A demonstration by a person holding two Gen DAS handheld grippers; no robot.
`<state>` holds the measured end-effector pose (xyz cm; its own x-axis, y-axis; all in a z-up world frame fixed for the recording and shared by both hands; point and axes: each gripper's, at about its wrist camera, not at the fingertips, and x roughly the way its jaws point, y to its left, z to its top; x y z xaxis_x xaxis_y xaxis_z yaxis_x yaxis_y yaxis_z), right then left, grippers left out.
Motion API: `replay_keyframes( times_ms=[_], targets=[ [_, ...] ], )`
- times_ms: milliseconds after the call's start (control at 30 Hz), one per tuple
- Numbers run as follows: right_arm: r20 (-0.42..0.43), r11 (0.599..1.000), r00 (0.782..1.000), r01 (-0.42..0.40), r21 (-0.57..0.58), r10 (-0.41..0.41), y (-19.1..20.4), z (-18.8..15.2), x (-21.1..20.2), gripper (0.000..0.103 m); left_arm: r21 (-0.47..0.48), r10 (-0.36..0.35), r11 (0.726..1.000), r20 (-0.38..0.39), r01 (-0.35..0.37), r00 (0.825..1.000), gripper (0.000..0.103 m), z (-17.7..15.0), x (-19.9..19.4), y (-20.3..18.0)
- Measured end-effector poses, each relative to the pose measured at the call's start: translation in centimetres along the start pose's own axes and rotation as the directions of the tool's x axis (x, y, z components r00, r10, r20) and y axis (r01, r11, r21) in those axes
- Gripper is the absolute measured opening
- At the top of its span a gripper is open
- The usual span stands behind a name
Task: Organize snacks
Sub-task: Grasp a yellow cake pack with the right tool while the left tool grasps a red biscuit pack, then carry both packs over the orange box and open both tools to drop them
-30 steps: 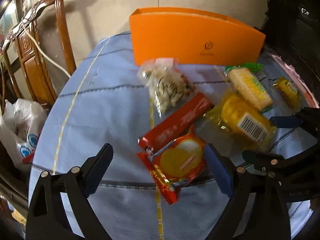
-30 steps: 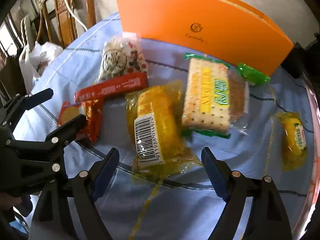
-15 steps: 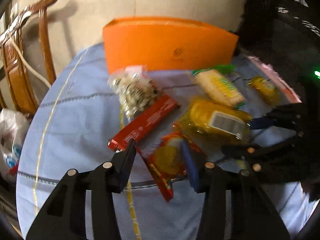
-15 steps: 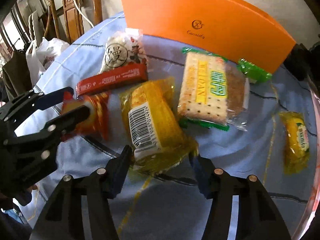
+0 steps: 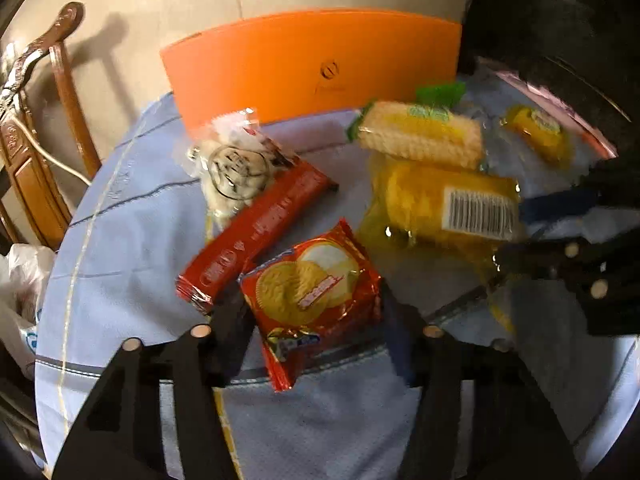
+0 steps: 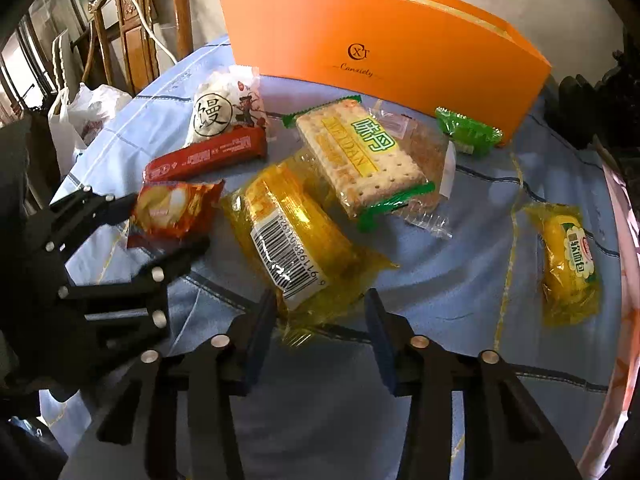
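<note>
A red biscuit pack (image 5: 316,284) sits pinched between the pads of my left gripper (image 5: 314,320), tilted up off the blue cloth; the jaws are opening slightly. The right wrist view shows the same pack (image 6: 176,212) in the left gripper (image 6: 168,222). My right gripper (image 6: 320,312) is closing around the near end of a yellow cake pack with a barcode (image 6: 296,240). That pack lies on the cloth, and a small gap shows at the right pad. An orange box (image 6: 380,40) stands at the back.
On the blue tablecloth (image 6: 440,280) lie a red wafer bar (image 6: 204,156), a white bun snack bag (image 6: 224,112), a green-edged cracker pack (image 6: 360,156) and a small yellow pack (image 6: 568,256). A wooden chair (image 5: 60,100) and a plastic bag (image 6: 88,112) stand at the left.
Both grippers drew their jaws in from wide. The left one closed on the red biscuit pack and tipped it up. The right one narrowed around the yellow pack's end.
</note>
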<state>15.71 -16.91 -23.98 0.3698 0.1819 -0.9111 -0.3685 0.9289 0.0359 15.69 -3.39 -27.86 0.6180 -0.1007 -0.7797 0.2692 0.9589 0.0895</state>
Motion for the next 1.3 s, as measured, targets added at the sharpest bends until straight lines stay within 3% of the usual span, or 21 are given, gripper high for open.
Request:
replay_keyframes(
  times_ms=[167,300,333,367,433,500,567,633,667,700,767,933,1067,1300],
  targets=[
    [0.020,0.999,0.999,-0.046,-0.009,0.046,-0.1,-0.4,-0.6,0.044,-0.060,-0.044,0.997,0.004,0.044,0.999,0.052,-1.0,-1.0,1.7],
    [-0.040,0.994,0.997,-0.066,-0.085,0.063,1.1,-1.0,0.1,0.045,-0.097,-0.046,0.994,-0.004,0.045,0.999,0.052,-2.2,-2.1,3.7],
    [-0.037,0.992,0.998,-0.045,-0.115,0.042,1.4,-1.2,0.1,0.051,-0.103,-0.049,0.993,-0.005,0.048,0.999,0.052,-2.3,-2.2,3.9],
    [-0.010,0.989,1.000,0.005,-0.151,-0.006,1.8,-1.3,-0.1,0.066,-0.104,-0.046,0.994,-0.005,0.045,0.999,0.052,-2.3,-2.3,4.2],
    [0.050,0.976,0.995,0.095,-0.198,-0.087,2.2,-1.2,-0.6,0.081,-0.103,-0.045,0.994,-0.004,0.044,0.999,0.052,-2.4,-2.4,4.4],
    [0.095,0.951,0.984,0.170,-0.260,-0.150,2.9,-0.3,-0.7,0.087,-0.099,-0.043,0.994,0.001,0.043,0.999,0.052,-2.3,-2.6,4.4],
    [0.085,0.938,0.986,0.164,-0.305,-0.145,3.6,0.9,0.3,0.088,-0.096,-0.039,0.995,0.002,0.039,0.999,0.052,-2.2,-2.5,4.6],
    [0.025,0.961,0.996,0.093,-0.262,-0.089,3.4,2.4,2.0,0.083,-0.106,-0.037,0.994,0.001,0.037,0.999,0.052,-2.1,-2.5,4.9],
    [0.003,0.971,0.997,0.071,-0.228,-0.072,3.3,2.8,2.3,0.057,-0.110,-0.036,0.993,0.001,0.036,0.999,0.052,-2.0,-2.5,5.0],
    [-0.038,0.984,0.999,0.022,-0.178,-0.029,2.9,3.2,2.9,0.049,-0.113,-0.037,0.993,0.004,0.037,0.999,0.052,-2.0,-2.7,5.2],
    [-0.033,0.994,0.999,-0.019,-0.106,0.015,2.3,3.6,2.4,0.039,-0.110,-0.039,0.993,0.012,0.040,0.999,0.052,-1.8,-3.1,5.4],
    [0.011,0.995,0.995,-0.101,-0.014,0.101,0.9,3.2,-1.4,0.037,-0.120,-0.043,0.992,0.049,0.049,0.998,0.052,-0.9,-4.9,6.5],
    [0.094,0.981,0.980,-0.180,0.074,0.173,-0.6,2.8,-6.6,0.037,-0.097,-0.060,0.993,0.118,0.071,0.991,0.052,0.5,-7.4,6.4],
    [0.248,0.971,0.952,-0.211,0.109,0.179,-3.3,4.7,-14.0,0.037,-0.052,-0.103,0.992,0.218,0.117,0.971,0.052,5.3,-10.8,5.4]
  ],
)
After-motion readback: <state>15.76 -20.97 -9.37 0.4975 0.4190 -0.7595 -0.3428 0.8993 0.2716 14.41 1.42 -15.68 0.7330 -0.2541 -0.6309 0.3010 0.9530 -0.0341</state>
